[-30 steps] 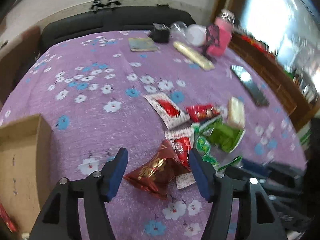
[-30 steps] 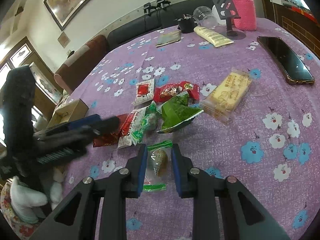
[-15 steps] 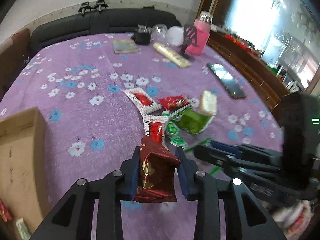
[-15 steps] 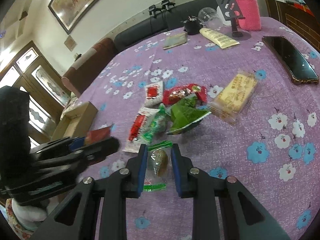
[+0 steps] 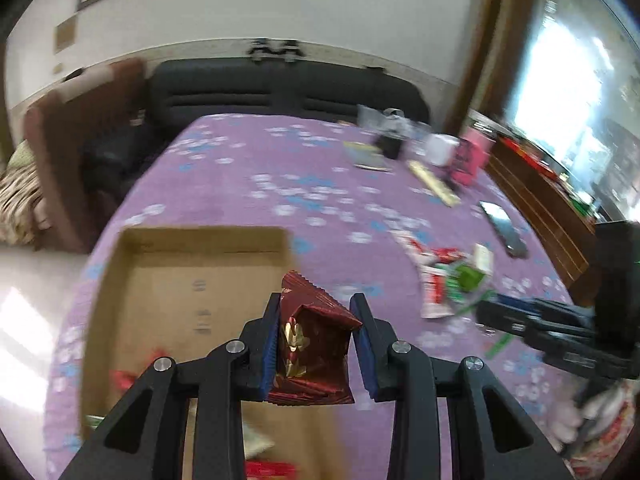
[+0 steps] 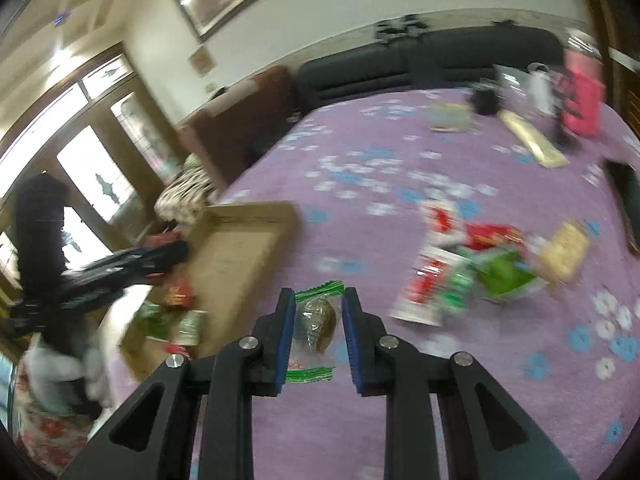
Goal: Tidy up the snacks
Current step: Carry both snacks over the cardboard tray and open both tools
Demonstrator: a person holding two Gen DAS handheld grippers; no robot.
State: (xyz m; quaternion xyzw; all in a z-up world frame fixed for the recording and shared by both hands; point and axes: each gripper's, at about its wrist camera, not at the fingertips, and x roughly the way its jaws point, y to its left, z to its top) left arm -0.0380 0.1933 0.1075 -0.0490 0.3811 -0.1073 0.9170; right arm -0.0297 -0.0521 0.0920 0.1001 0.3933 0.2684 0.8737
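Observation:
My left gripper (image 5: 316, 344) is shut on a dark red snack packet (image 5: 310, 344) with gold print and holds it above the near right edge of an open cardboard box (image 5: 160, 280). My right gripper (image 6: 318, 328) is shut on a clear packet with green ends and a brown sweet (image 6: 316, 320), lifted above the purple flowered cloth (image 6: 380, 176). A pile of red, green and yellow snack packets (image 6: 480, 264) lies on the cloth to the right; it also shows in the left wrist view (image 5: 448, 276). The box (image 6: 240, 252) holds several packets at its near end.
At the far right of the table stand a pink bottle (image 6: 580, 104), a dark cup (image 6: 484, 100), a booklet (image 6: 452, 118) and a long yellow packet (image 6: 532, 142). A dark phone (image 5: 504, 228) lies near the right edge. A black sofa (image 5: 280, 88) is behind.
Both grippers have swung left toward the cardboard box with their packets. The left one now hangs over the box; the right one has lifted its sweet off the cloth.

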